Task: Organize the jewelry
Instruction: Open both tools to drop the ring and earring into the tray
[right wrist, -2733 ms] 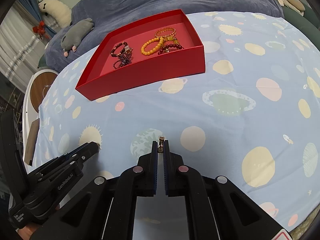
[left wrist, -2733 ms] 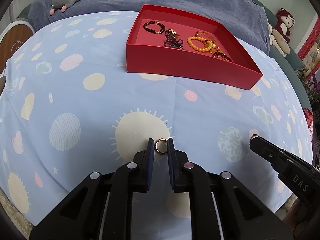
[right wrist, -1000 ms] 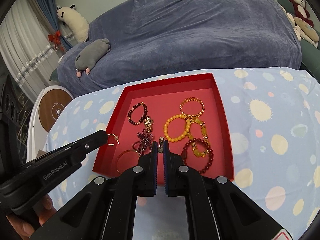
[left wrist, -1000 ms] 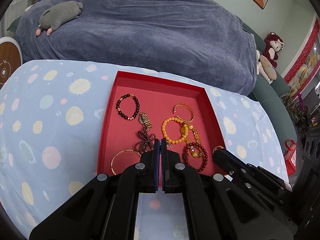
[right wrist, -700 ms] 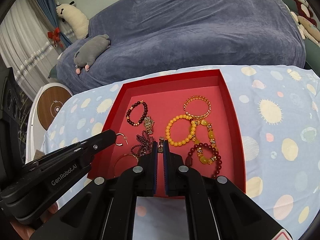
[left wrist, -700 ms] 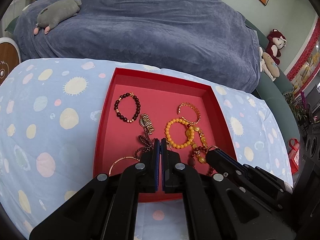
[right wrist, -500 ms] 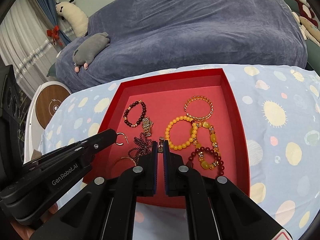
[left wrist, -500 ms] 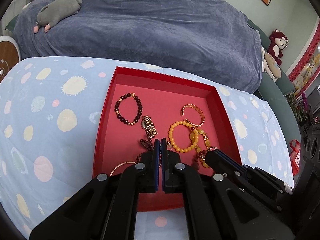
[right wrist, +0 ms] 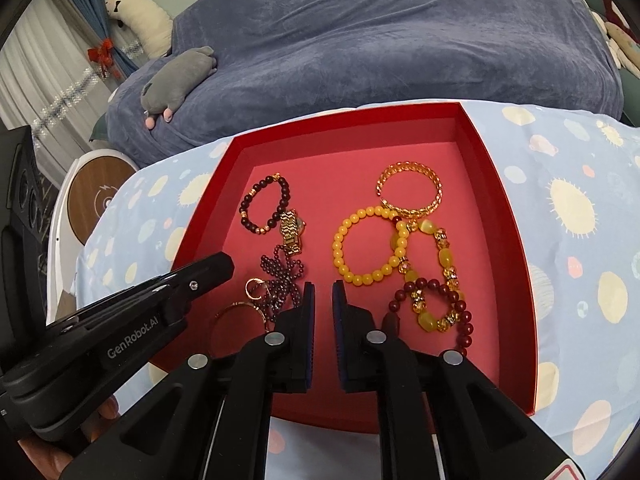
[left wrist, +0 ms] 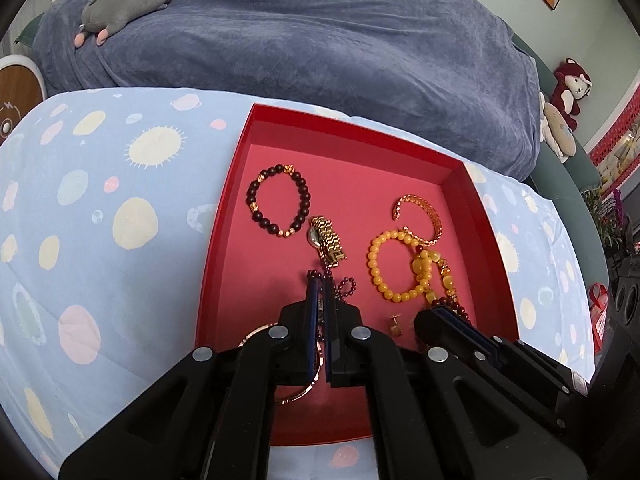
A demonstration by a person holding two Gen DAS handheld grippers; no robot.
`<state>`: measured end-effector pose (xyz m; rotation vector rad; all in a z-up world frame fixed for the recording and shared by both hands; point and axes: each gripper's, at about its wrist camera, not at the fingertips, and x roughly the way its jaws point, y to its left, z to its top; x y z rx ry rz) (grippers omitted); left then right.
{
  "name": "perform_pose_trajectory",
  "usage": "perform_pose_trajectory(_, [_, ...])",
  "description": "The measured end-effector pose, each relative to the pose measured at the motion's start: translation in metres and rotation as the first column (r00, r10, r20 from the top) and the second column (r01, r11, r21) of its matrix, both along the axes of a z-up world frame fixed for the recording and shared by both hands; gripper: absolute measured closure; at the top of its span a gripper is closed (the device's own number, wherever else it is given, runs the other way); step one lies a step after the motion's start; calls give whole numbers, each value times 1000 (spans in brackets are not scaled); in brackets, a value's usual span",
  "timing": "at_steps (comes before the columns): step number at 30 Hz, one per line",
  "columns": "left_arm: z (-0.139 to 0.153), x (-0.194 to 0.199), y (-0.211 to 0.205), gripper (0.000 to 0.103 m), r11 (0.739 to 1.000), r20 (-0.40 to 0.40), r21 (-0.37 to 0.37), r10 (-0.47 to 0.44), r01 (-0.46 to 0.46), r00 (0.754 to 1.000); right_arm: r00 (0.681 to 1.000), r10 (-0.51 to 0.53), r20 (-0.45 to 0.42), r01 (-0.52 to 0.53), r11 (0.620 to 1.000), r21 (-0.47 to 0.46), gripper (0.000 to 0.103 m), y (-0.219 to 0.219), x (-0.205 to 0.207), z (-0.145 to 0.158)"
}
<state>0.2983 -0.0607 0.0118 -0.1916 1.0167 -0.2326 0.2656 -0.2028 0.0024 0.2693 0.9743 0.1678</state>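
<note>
My right gripper [right wrist: 322,292] hangs low over the near middle of the red tray [right wrist: 516,240]. Its jaws have just been opening and stand parted with only bare red floor between them, so it is released. The small gold earring [left wrist: 394,322] lies on the tray floor just left of that gripper's tip, apart from it. I judge that piece delivered.

My left gripper [left wrist: 320,300] is at the near left of the tray, jaws closed to a slit. The gold ring [right wrist: 254,288] sits just off its tip, to the right and slightly nearer, on top of the purple bead strand [right wrist: 280,276]. I cannot tell whether the pads still pinch its edge or it already rests free.

So the next move turns on the left side. The ring is nearest my left gripper, and it lies over the beads, not on bare floor. If it is still caught, I should part the jaws before pulling back towards me, so nothing drags the strand.
</note>
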Motion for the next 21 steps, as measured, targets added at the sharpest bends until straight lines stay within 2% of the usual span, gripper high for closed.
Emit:
perform_pose_trajectory(4, [-2, -6, 2, 91, 1000, -2, 3, 15, -15, 1000, 1000, 0, -8, 0, 1000, -8, 92, 0, -5, -2])
perform_pose_trajectory(21, [-15, -62, -2, 91, 996, -40, 73, -50, 53, 998, 999, -6, -42, 5, 999, -35, 92, 0, -48, -8])
